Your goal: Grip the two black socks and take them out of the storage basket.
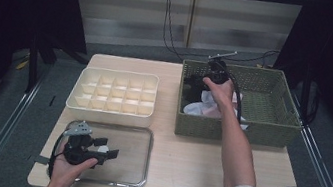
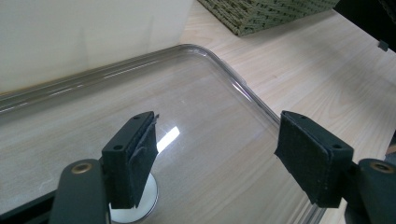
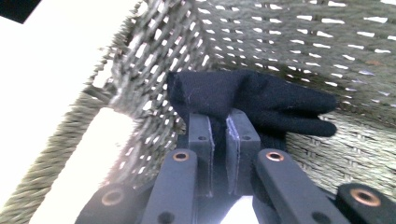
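One dark cloth [image 3: 252, 100] sits pinched between the nearly closed fingers [image 3: 201, 140] of the right gripper [image 1: 205, 82], inside the one woven basket [image 1: 270, 130], with white cloth [image 1: 200, 110] just below. The left gripper [image 1: 104, 148] hovers over one clear tray [image 1: 132, 182], jaws wide apart and empty. One white divided box [image 1: 111, 110] lies beyond.

That dark navy cloth [image 3: 252, 100] is bunched up, center frame, pinched at its lower fold. It's inside the woven basket [image 3: 299, 42], near the corner.
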Action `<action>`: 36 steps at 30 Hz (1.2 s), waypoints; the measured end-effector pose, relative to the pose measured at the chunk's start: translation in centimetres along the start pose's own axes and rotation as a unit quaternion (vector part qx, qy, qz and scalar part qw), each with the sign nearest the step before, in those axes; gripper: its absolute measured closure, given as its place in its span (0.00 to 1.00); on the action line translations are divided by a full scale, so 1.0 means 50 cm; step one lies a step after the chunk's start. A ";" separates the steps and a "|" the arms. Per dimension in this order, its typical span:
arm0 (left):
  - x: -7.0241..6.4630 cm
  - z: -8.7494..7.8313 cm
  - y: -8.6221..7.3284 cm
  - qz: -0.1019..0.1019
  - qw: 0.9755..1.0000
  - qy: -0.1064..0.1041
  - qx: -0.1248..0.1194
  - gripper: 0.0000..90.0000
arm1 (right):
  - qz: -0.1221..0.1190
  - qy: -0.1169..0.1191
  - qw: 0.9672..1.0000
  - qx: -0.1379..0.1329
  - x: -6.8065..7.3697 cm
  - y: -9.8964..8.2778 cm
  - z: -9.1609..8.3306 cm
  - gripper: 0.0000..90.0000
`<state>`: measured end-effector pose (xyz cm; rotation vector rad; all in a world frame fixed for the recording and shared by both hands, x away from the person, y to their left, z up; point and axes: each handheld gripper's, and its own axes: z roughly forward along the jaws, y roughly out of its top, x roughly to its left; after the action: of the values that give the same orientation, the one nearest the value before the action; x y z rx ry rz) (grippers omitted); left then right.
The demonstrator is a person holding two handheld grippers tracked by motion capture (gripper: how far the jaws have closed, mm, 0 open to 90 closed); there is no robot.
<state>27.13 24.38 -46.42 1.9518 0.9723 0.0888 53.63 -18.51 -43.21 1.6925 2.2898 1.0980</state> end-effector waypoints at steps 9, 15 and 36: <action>0.004 0.001 0.001 0.004 1.000 -0.001 -0.003 0.32 | 0.010 0.025 0.999 -0.034 0.000 -0.002 -0.037 0.92; 0.007 0.004 0.002 0.007 1.000 0.000 -0.006 0.32 | 0.009 0.029 0.998 -0.046 -0.001 -0.009 -0.060 0.92; 0.001 0.004 0.002 0.019 1.000 -0.002 -0.006 0.31 | 0.015 0.055 0.993 -0.105 0.001 -0.035 -0.133 0.92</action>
<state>27.30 24.22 -46.50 1.9580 0.9309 0.1121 49.11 -21.95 -39.36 1.6289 2.1252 1.4155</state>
